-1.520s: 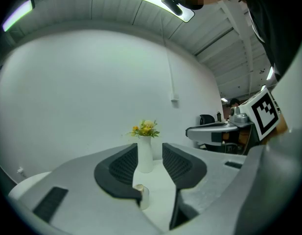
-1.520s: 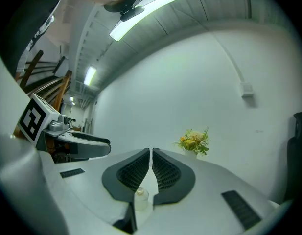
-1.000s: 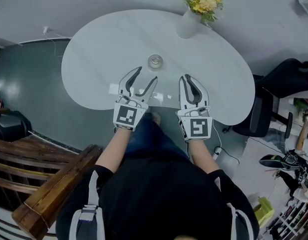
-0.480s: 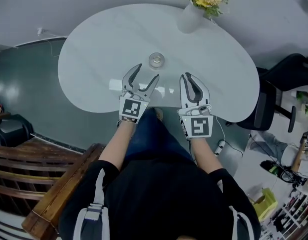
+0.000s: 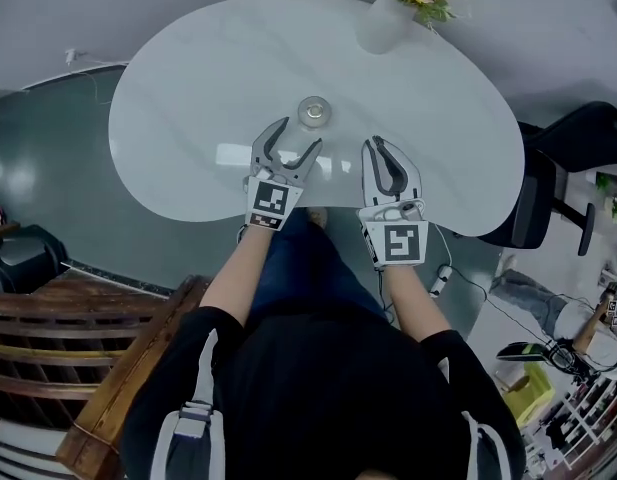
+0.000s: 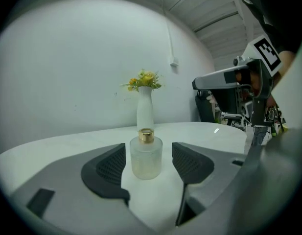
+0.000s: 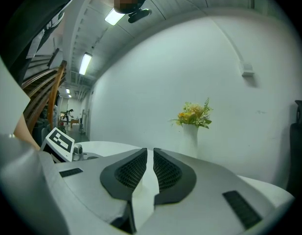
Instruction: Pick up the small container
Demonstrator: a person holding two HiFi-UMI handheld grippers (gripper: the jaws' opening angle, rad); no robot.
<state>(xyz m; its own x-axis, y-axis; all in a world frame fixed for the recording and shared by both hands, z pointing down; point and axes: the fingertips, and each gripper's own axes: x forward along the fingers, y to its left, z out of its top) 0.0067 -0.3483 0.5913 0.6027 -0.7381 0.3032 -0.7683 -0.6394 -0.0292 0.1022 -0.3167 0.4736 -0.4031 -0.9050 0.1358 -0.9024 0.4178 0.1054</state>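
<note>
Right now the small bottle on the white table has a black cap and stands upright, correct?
Not quite: the cap is gold, not black, as the left gripper view shows. The small bottle does stand upright on the white table.

Head cam sits up top and looks almost straight down on the white bench (image 5: 188,118). The left tool (image 5: 299,135) and right tool (image 5: 375,143) are at its 6 o'clock edge and the vase (image 5: 388,23) is out at 1 o'clock. The left tool's cam rides low, skimming the bench along its opening jaws, with the small container (image 6: 146,158) close up between them, untouched. The right tool's cam sits just as low. Both face the vase and back wall. Each catches the other tool, at 2 o'clock from the left and 8 o'clock from the right.
</note>
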